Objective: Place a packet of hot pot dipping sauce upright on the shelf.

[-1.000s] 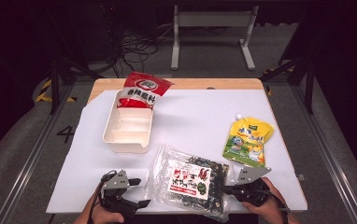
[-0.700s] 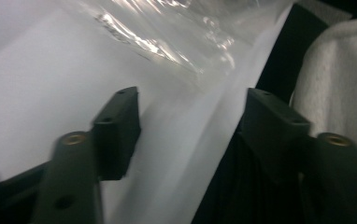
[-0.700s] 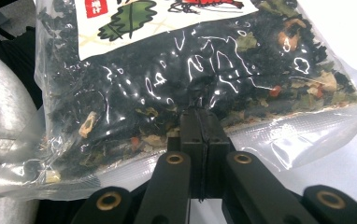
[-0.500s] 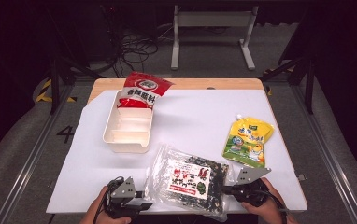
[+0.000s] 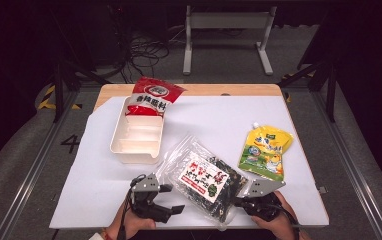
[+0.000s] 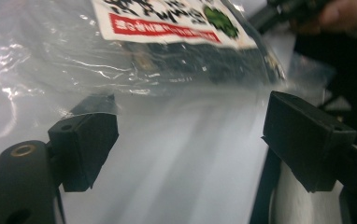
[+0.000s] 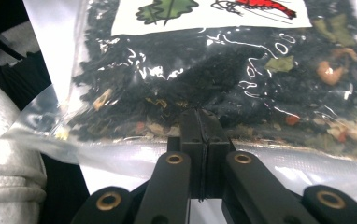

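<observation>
The left tool point(image 5: 171, 199) has been moved in beside the bag point(image 5: 201, 176), its jaws just reopened, spread, nothing gripped. The right tool point(image 7: 200, 122) is clamped on the bag's edge; a 2nd grip looks next.

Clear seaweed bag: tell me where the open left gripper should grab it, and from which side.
Probably the flat, empty edge strip of the clear seaweed bag nearest the left gripper, approached level from the bag's left. That film lies thin between the open jaws, while the right gripper pinches the opposite edge.
</observation>
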Action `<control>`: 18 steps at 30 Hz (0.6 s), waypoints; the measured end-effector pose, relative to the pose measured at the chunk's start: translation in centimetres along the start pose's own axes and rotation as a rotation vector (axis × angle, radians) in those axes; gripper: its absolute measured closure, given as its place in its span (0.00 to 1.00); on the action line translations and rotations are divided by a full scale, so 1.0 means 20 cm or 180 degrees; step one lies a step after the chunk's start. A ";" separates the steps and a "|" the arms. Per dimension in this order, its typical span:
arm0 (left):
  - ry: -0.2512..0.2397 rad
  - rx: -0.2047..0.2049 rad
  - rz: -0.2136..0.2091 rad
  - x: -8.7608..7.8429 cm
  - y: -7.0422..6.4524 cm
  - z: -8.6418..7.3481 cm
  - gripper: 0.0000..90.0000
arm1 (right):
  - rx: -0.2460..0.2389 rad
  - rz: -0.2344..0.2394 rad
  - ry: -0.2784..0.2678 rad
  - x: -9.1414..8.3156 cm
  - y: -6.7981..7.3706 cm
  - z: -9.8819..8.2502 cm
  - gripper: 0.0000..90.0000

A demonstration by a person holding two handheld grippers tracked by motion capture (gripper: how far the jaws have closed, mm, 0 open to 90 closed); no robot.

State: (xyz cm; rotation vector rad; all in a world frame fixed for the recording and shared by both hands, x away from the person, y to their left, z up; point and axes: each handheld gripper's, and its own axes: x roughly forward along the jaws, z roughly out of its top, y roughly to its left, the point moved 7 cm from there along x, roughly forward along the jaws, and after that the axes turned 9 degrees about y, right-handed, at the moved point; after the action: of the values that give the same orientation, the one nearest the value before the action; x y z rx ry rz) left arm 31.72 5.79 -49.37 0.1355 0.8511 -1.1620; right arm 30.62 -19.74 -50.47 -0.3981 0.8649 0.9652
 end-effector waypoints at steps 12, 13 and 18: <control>0.0184 -0.0262 0.0366 0.02 0.13 -0.04 0.27 | 0.0072 0.0126 0.0031 0.01 -0.01 0.00 1.00; 0.0271 -0.0139 0.0457 0.02 0.13 -0.05 0.28 | 0.0073 0.0139 0.0019 0.01 -0.01 0.00 1.00; 0.0343 0.0043 0.0353 0.04 0.08 -0.06 0.29 | 0.0032 0.0102 0.0026 0.01 -0.01 0.00 1.00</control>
State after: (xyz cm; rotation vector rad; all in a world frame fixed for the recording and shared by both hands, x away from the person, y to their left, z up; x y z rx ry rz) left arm 32.58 6.52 -51.27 0.2553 0.9192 -1.0638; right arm 30.82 -19.71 -50.58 -0.3808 0.8856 0.9890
